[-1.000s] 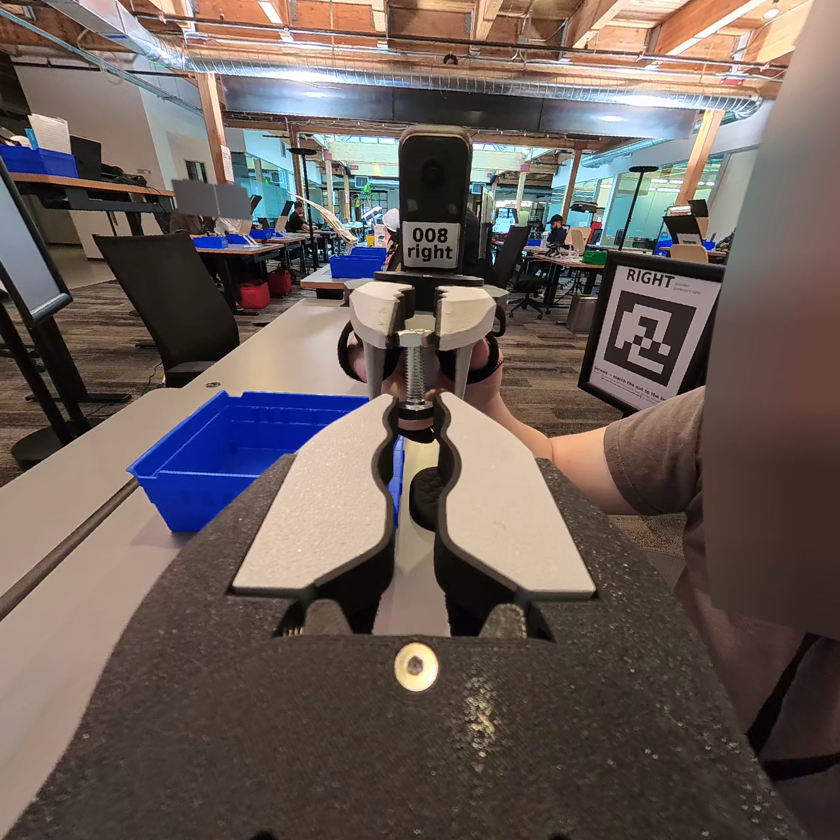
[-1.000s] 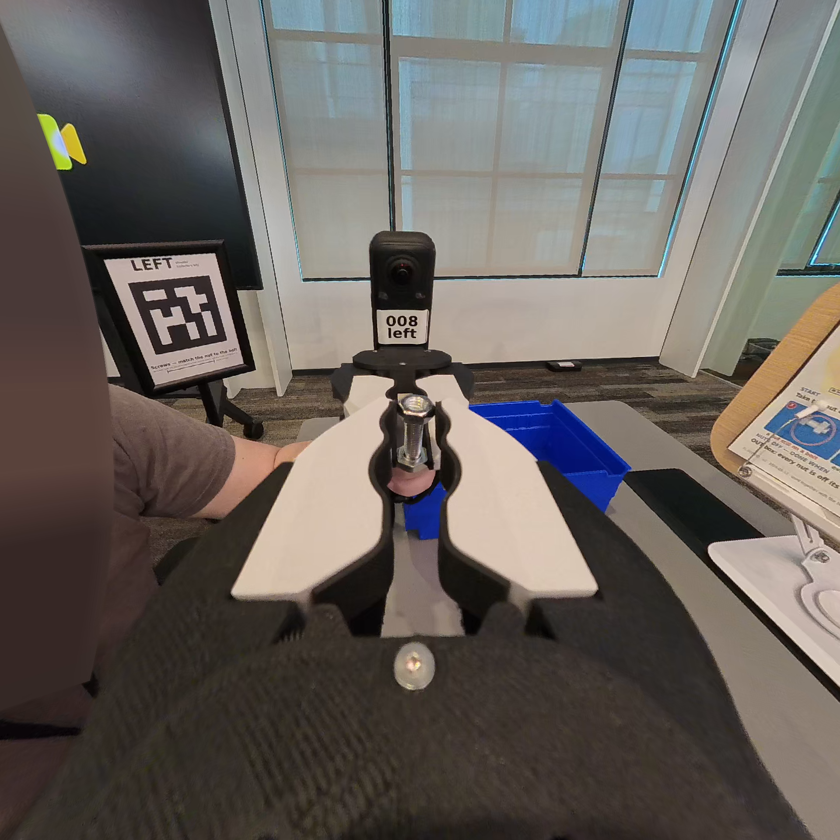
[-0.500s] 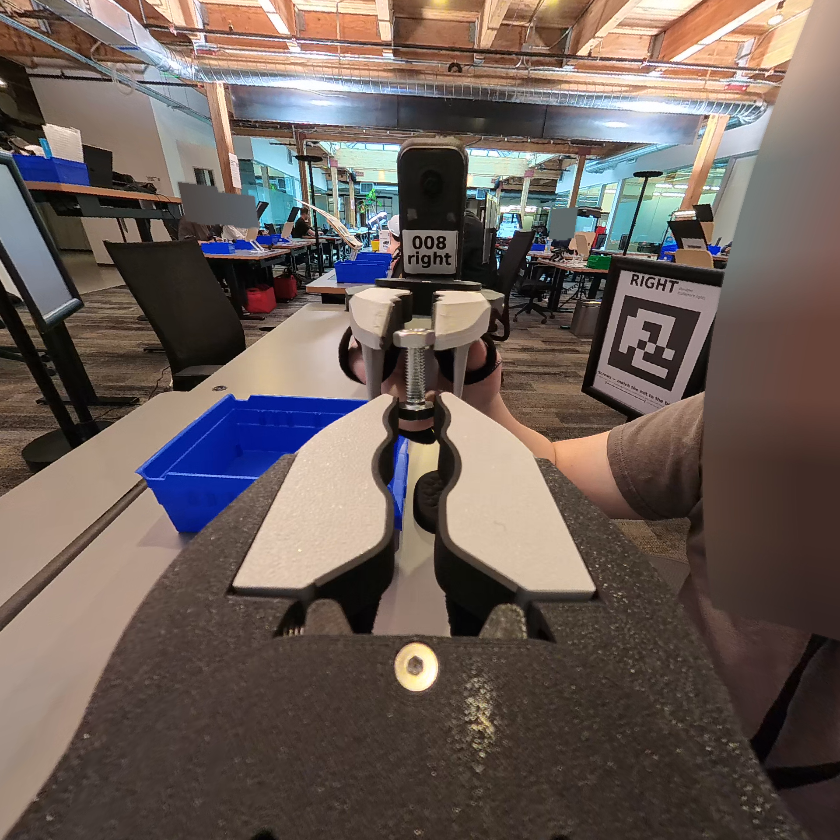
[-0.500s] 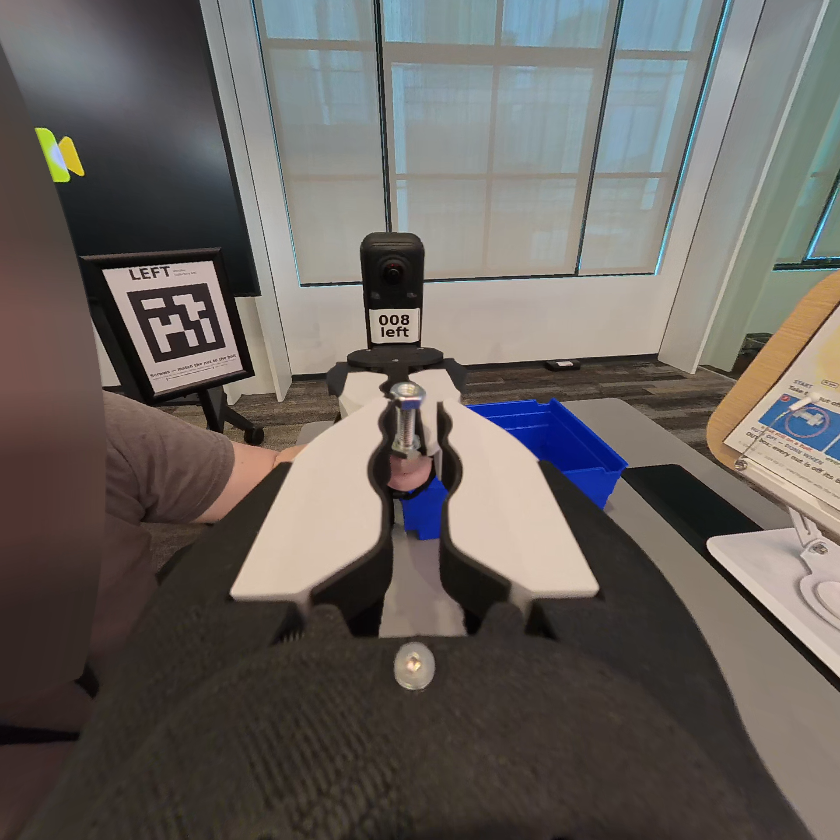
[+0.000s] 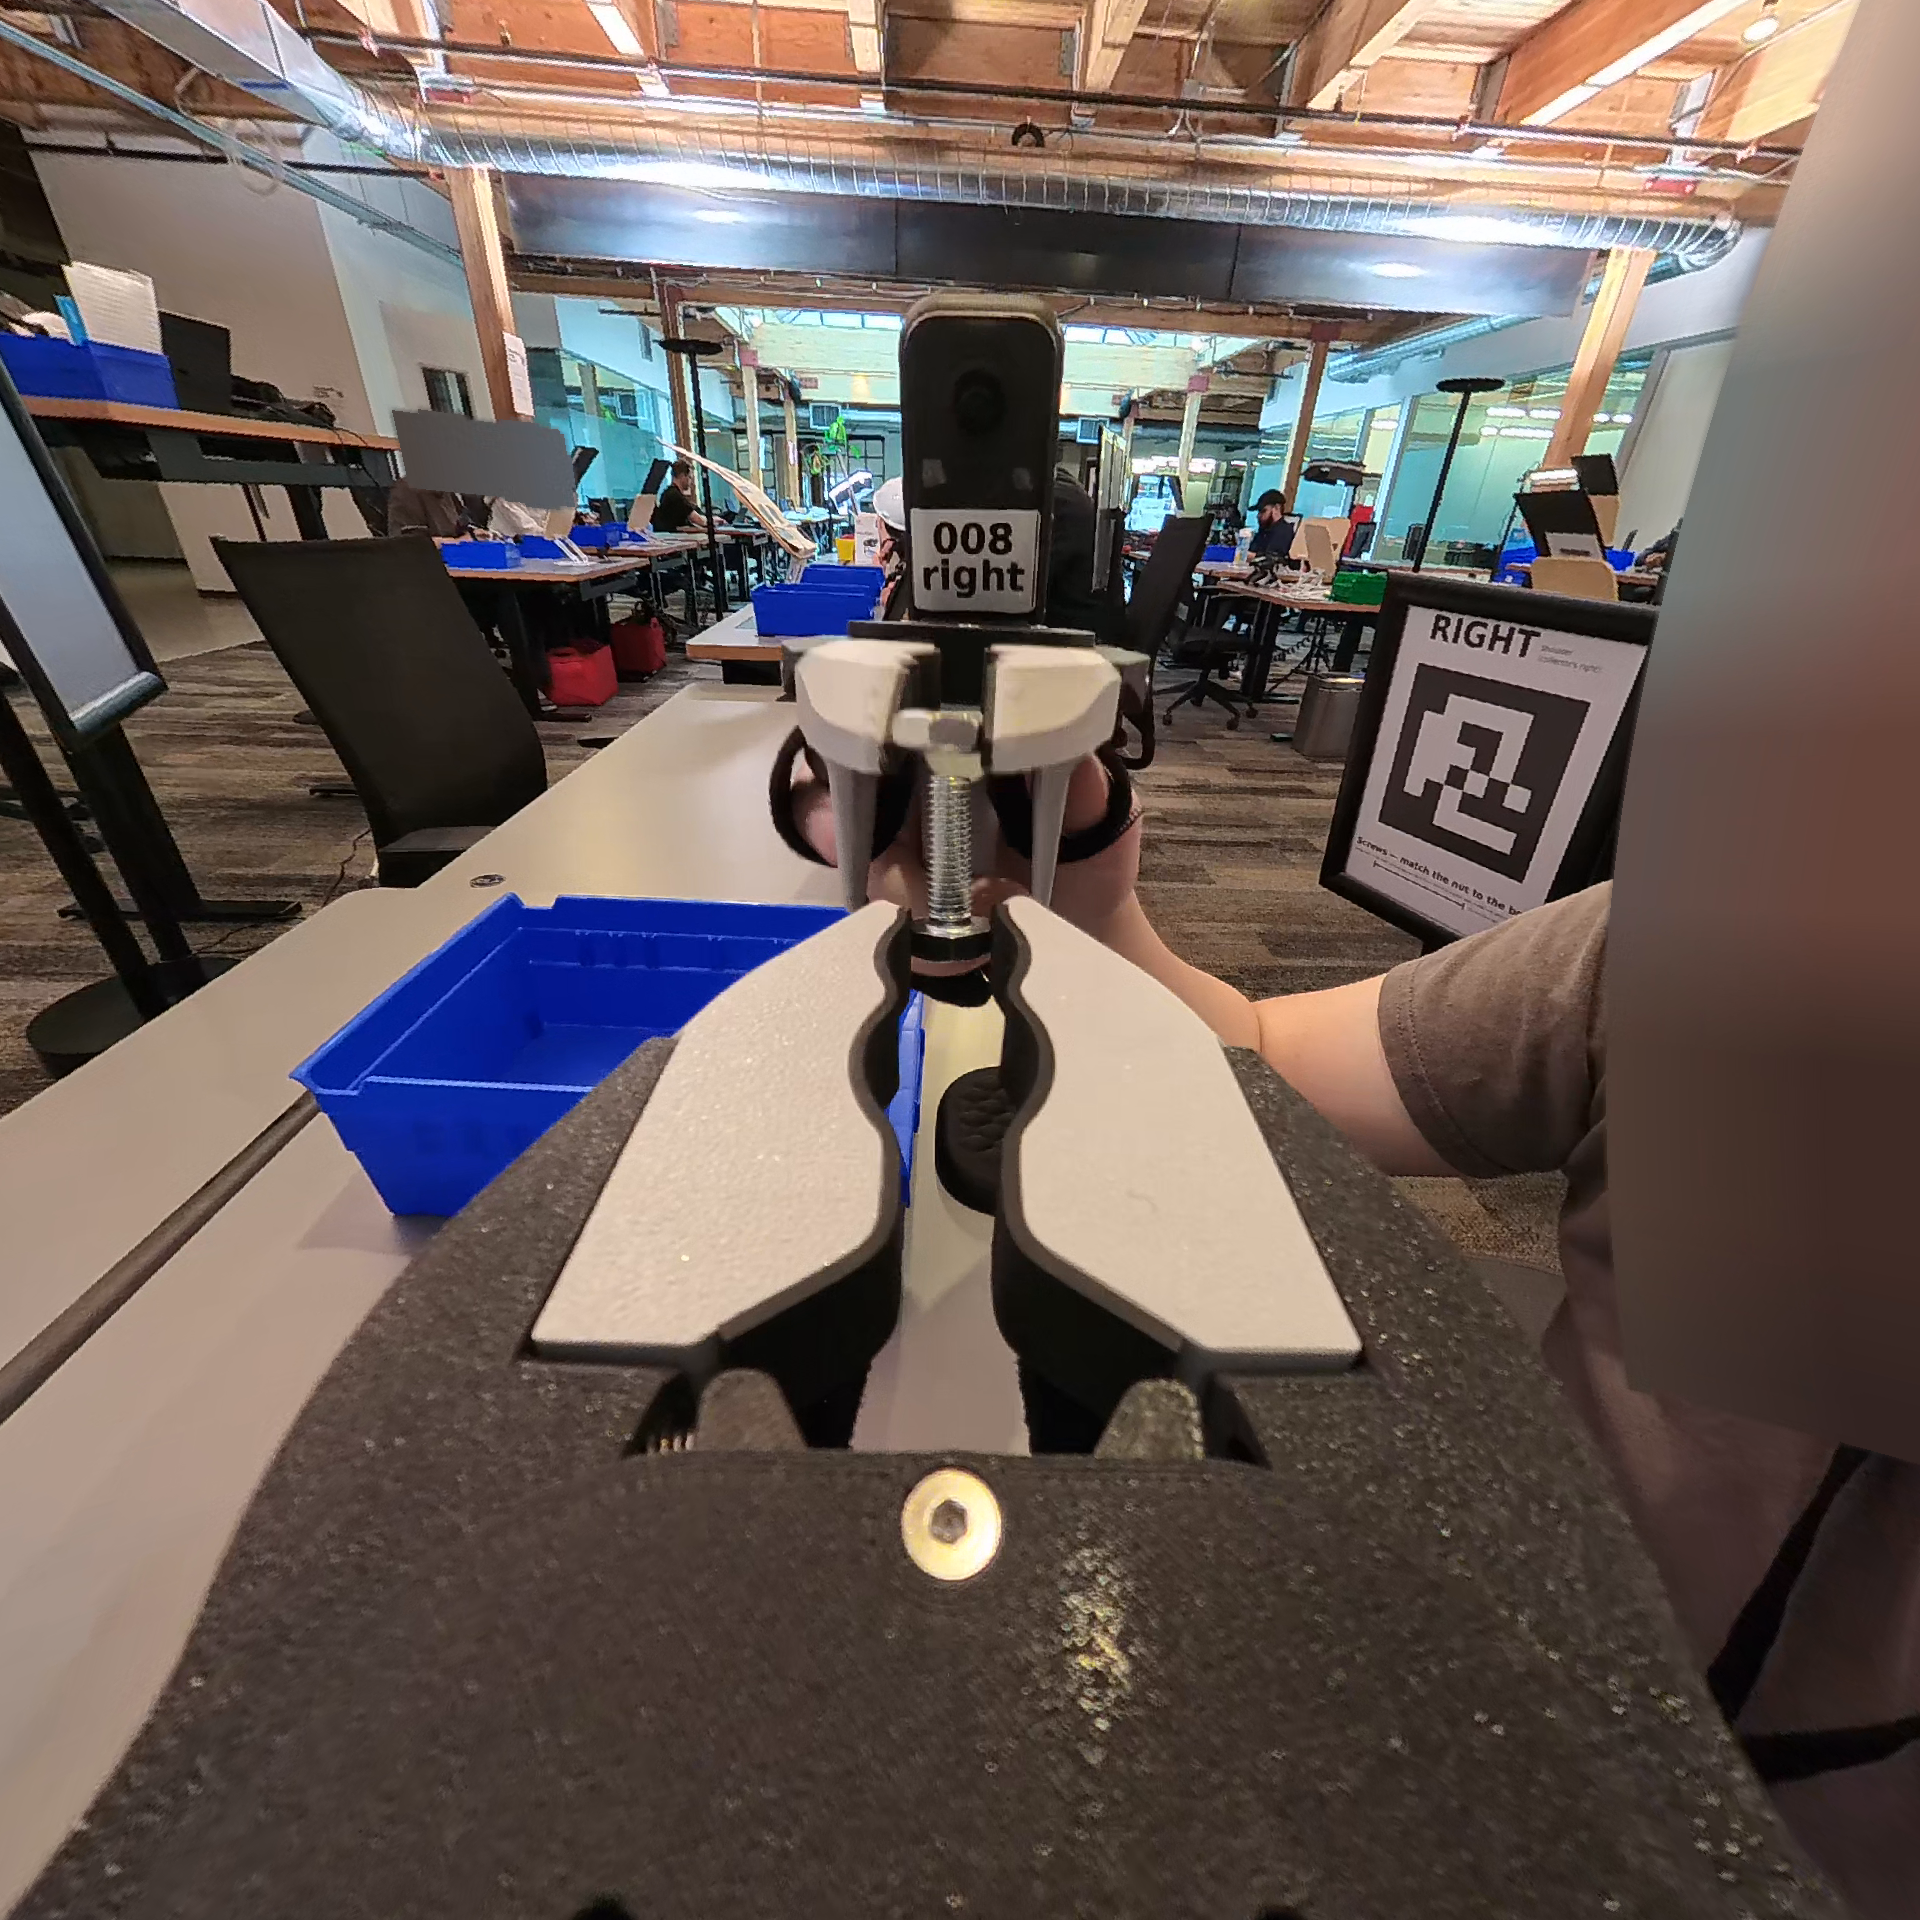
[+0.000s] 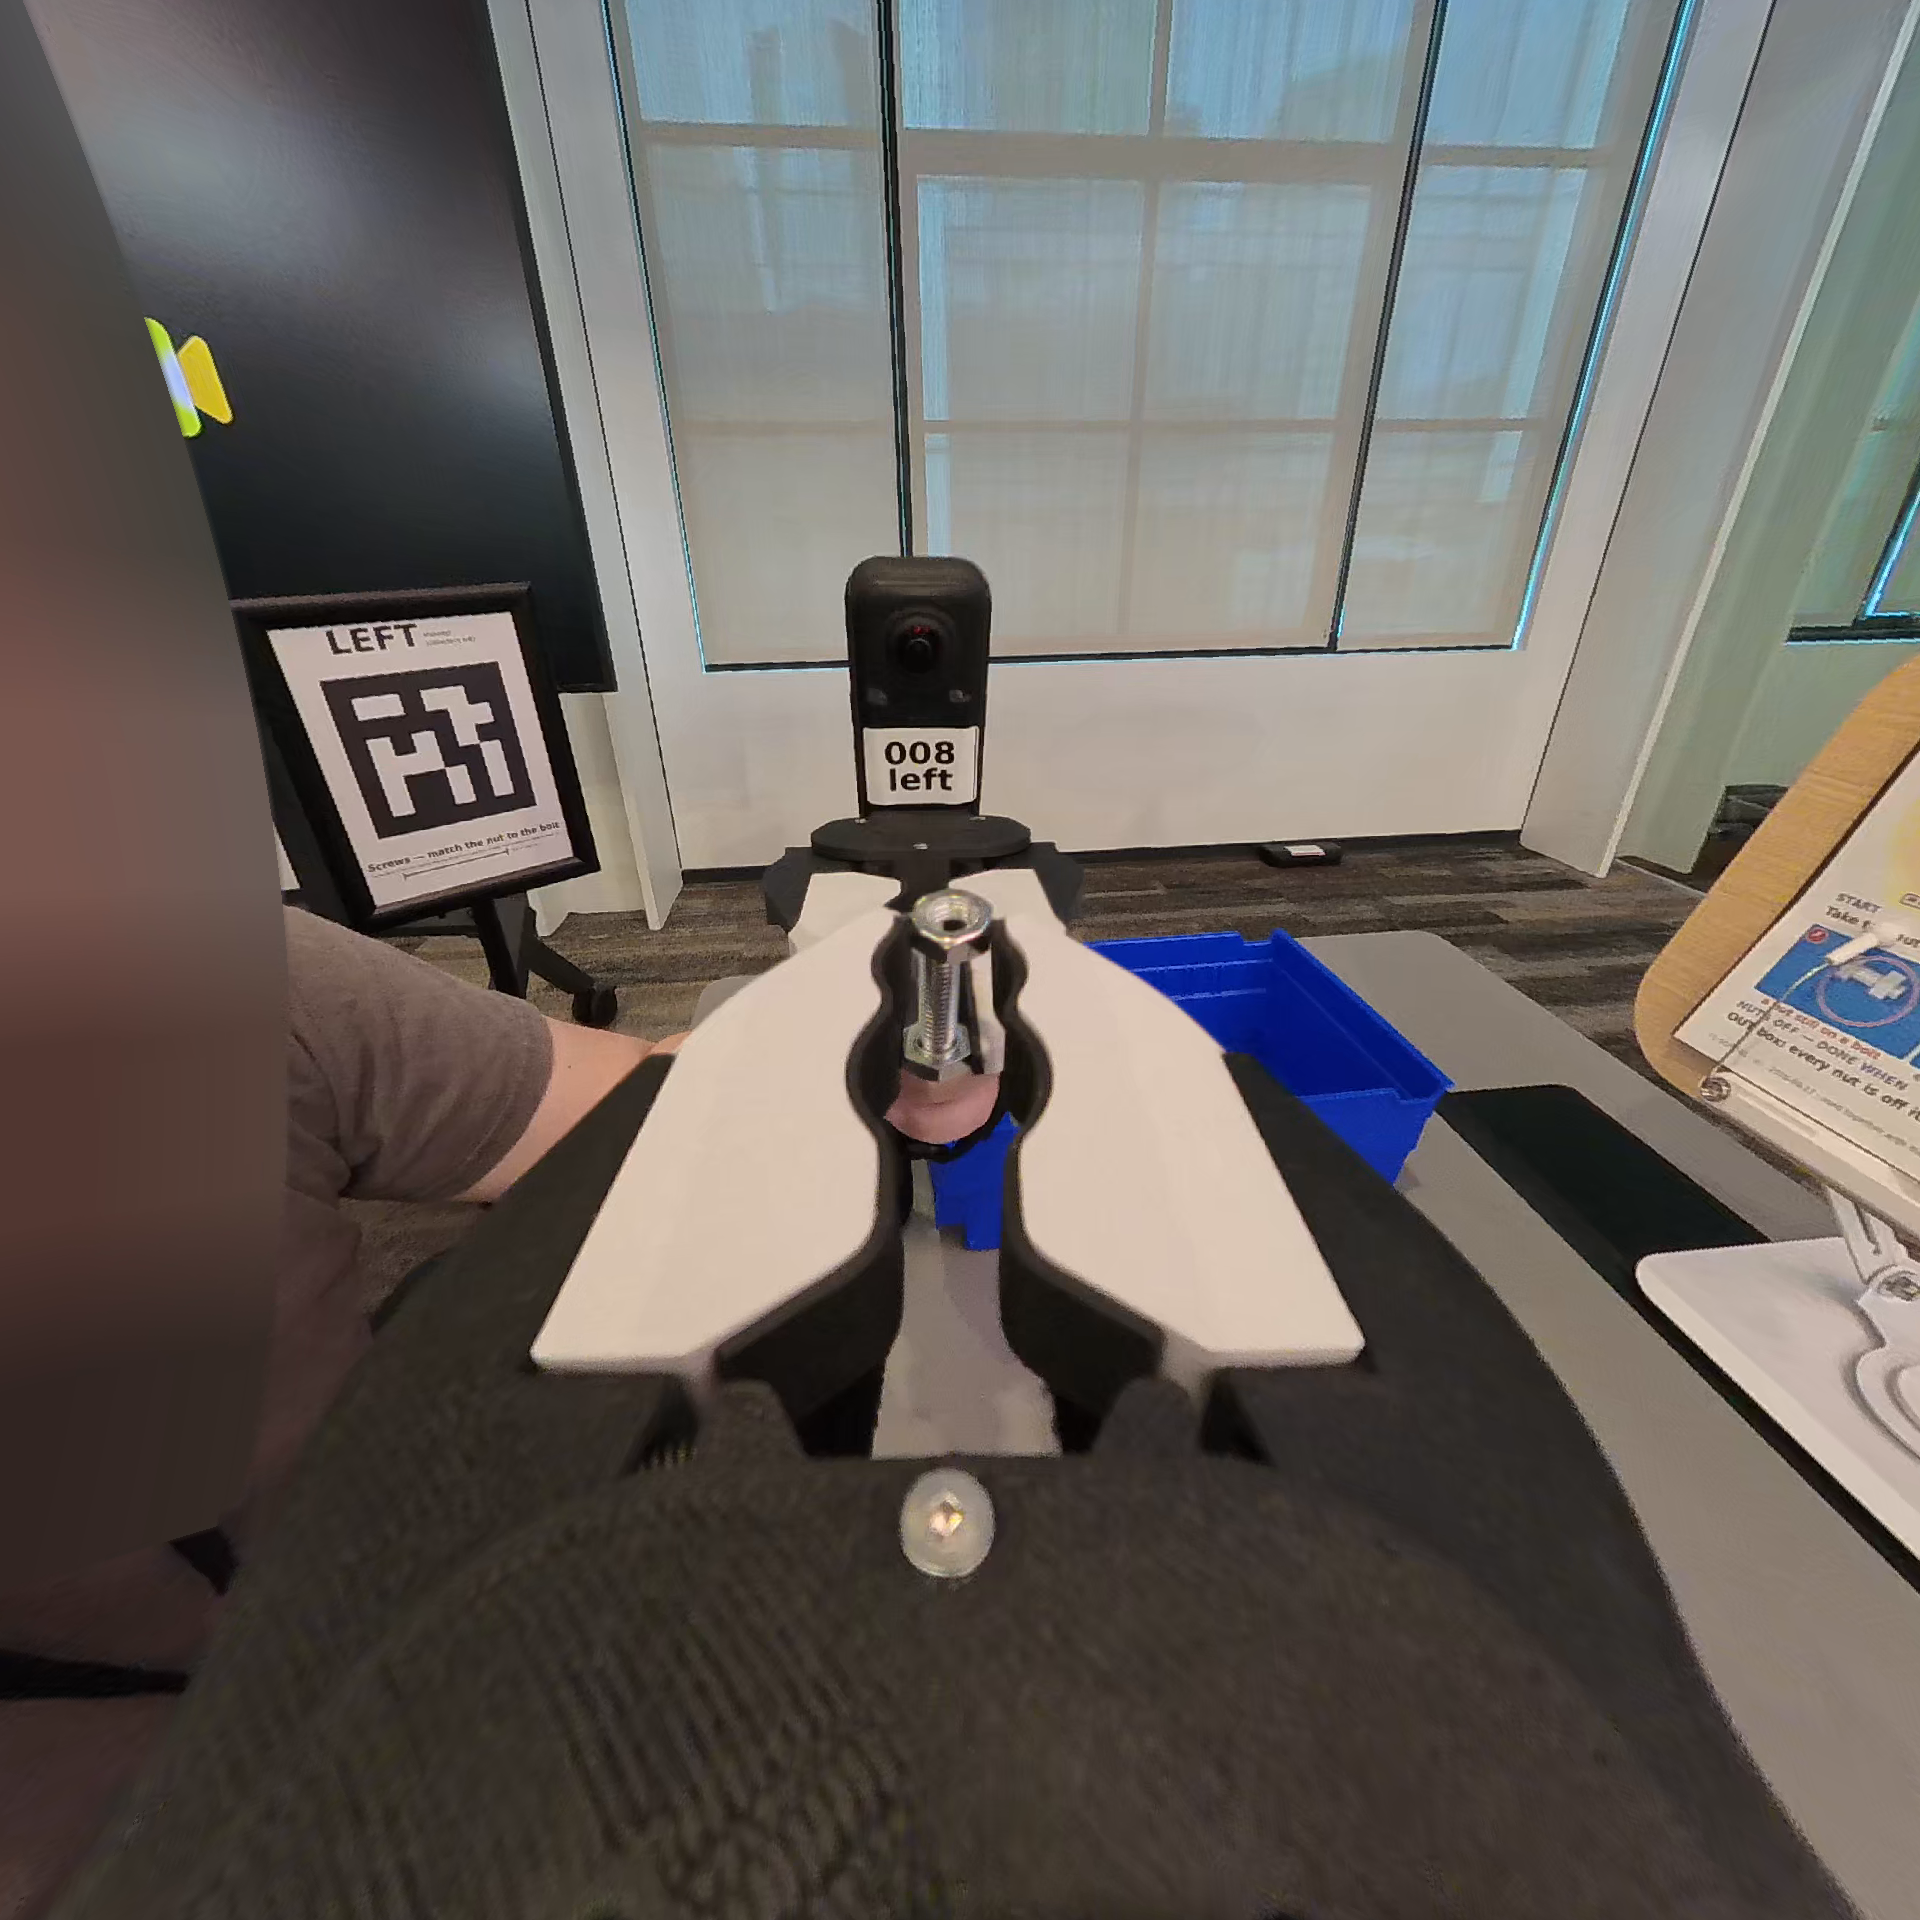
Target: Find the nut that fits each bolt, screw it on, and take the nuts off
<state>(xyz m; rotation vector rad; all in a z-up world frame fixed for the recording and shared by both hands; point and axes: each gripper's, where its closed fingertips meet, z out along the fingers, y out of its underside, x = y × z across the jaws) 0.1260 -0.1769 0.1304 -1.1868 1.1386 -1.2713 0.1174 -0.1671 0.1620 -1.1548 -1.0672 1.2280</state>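
A silver bolt [image 5: 948, 831] stands nearly upright between my two grippers, which face each other above the grey table [image 5: 156, 1195]. My right gripper [image 5: 940, 717] is shut on the bolt's hex head at the top. My left gripper [image 5: 945, 920] is shut on a dark nut [image 5: 945, 940] at the lower end of the thread. In the right wrist view the bolt head [image 6: 948, 925] sits at my right gripper's tips [image 6: 945, 920]. The nut [image 6: 935, 1049] shows lower in the gap between the fingers, with the left gripper [image 6: 940, 1060] mostly hidden behind them.
An open blue bin [image 5: 457, 1143] sits on the table below and left of the bolt; it also shows in the right wrist view [image 6: 1299, 1039]. Framed marker signs [image 5: 1486, 769] [image 6: 426, 748] stand at both table ends. An instruction board [image 6: 1829, 997] and black mat [image 6: 1579, 1174] lie right. The tips of both grippers are at nearly the same place.
Both grippers keep their hold. The bolt has tilted a little, so the top of its head now faces the right wrist camera. The pair has shifted only slightly.
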